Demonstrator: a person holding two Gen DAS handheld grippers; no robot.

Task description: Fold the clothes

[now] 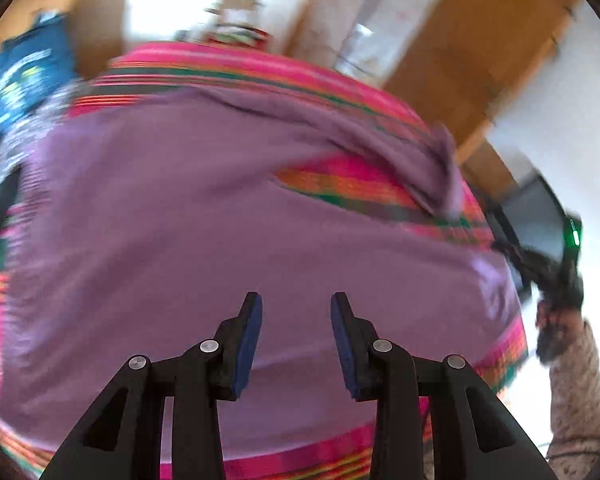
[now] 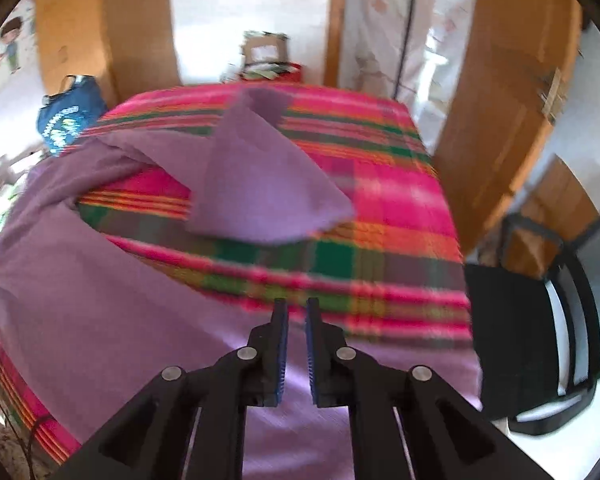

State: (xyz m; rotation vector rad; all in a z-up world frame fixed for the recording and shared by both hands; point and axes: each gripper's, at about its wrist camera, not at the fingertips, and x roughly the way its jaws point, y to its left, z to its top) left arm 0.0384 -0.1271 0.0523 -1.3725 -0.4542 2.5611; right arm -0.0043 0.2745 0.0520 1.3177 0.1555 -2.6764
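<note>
Here a purple garment (image 2: 100, 280) lies spread over the plaid-covered table (image 2: 380, 240), its body along the near edge and one sleeve (image 2: 260, 184) folded across toward the far edge. The left gripper (image 1: 296, 312) hangs above the cloth, jaws apart with nothing between them. The right gripper (image 2: 296, 316) shows only a narrow gap, pinching nothing, over the garment's near-right part. A blue bag (image 2: 70, 116) sits beyond the far-left corner.
</note>
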